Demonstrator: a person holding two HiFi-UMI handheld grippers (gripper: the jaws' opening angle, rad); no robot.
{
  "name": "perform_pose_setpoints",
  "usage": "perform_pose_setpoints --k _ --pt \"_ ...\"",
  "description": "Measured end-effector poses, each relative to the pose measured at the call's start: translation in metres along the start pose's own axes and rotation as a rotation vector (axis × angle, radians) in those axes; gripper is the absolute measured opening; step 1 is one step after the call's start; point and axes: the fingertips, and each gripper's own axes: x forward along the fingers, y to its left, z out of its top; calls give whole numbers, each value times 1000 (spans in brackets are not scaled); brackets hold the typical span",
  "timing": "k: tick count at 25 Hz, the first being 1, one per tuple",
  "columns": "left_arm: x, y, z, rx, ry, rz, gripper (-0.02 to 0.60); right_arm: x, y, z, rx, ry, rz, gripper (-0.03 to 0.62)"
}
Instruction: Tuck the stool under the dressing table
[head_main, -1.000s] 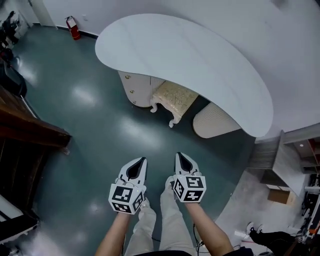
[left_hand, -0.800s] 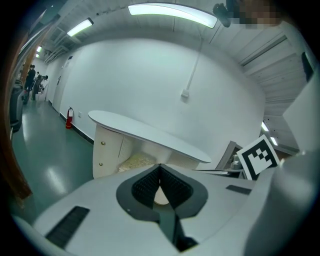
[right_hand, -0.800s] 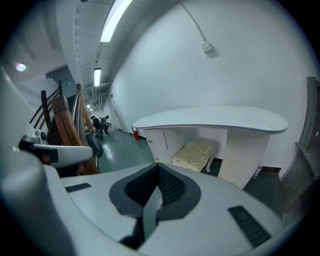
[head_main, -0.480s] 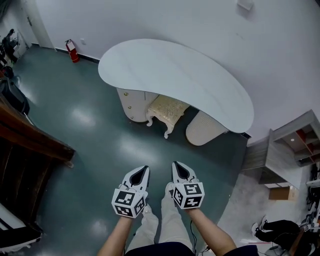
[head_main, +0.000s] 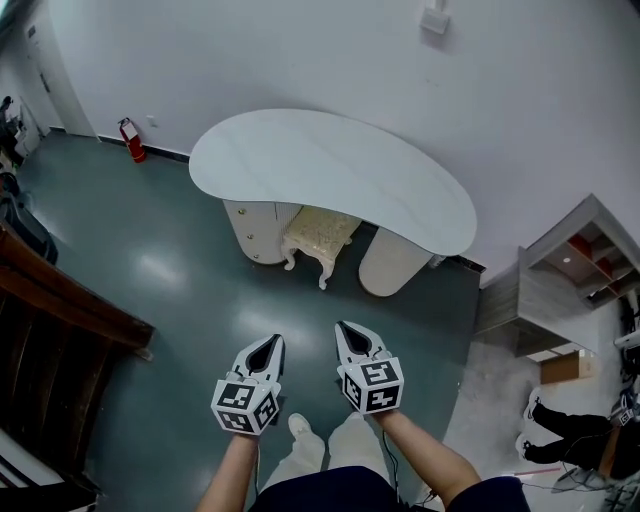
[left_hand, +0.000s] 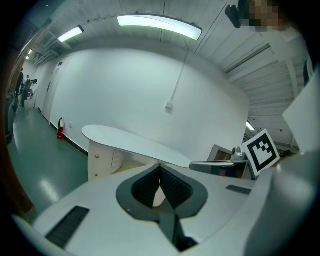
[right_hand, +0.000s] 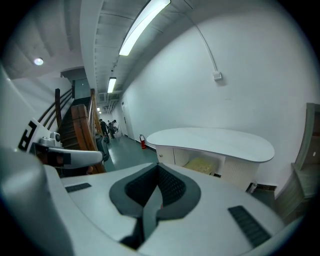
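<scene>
The white kidney-shaped dressing table (head_main: 330, 170) stands against the far wall on two rounded pedestals. The cream stool (head_main: 318, 231), with a patterned seat and curved white legs, sits between the pedestals, mostly under the top, its front legs sticking out. My left gripper (head_main: 270, 343) and right gripper (head_main: 345, 328) hang side by side well in front of the table, over the green floor, both shut and holding nothing. The table top (left_hand: 130, 142) shows in the left gripper view, and the table (right_hand: 210, 142) with the stool (right_hand: 202, 165) beneath it in the right gripper view.
A dark wooden staircase (head_main: 50, 330) runs along the left. A red fire extinguisher (head_main: 130, 140) stands by the far wall. A grey shelf unit (head_main: 560, 280) and a cardboard box (head_main: 560, 368) are at the right. The person's legs (head_main: 330, 455) are below the grippers.
The view has drawn back from the table, which now looks smaller and farther. Both grippers stay shut and side by side. The stool has not moved.
</scene>
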Motion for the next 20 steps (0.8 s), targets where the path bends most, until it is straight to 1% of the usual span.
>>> perform_pose_setpoints --k 2,3,6,7,8,12,16,20 --pt "-4 -8 8 41 -11 -9 12 -9 -2 9 -12 -9 -1 9" --pt "-5 -14 11 87 -10 -16 12 -13 -3 12 -15 -14 -1 9" --pt "-4 -37 15 311 11 -31 12 -23 -7 20 -16 -30 1 9" --pt "-3 -44 16 358 16 -40 12 -26 -8 22 -15 -33 3 9" --pt "-2 -52 17 370 14 -49 12 -30 -9 23 -15 -35 6 9" --pt "-4 -77 24 334 -12 -69 12 -49 -13 22 -16 -38 26 9" --pt "-13 -99 22 313 -13 -76 12 -75 -17 22 -12 -43 34 9" --pt "-18 -116 22 264 -29 -69 12 -99 -21 27 -19 -60 44 9"
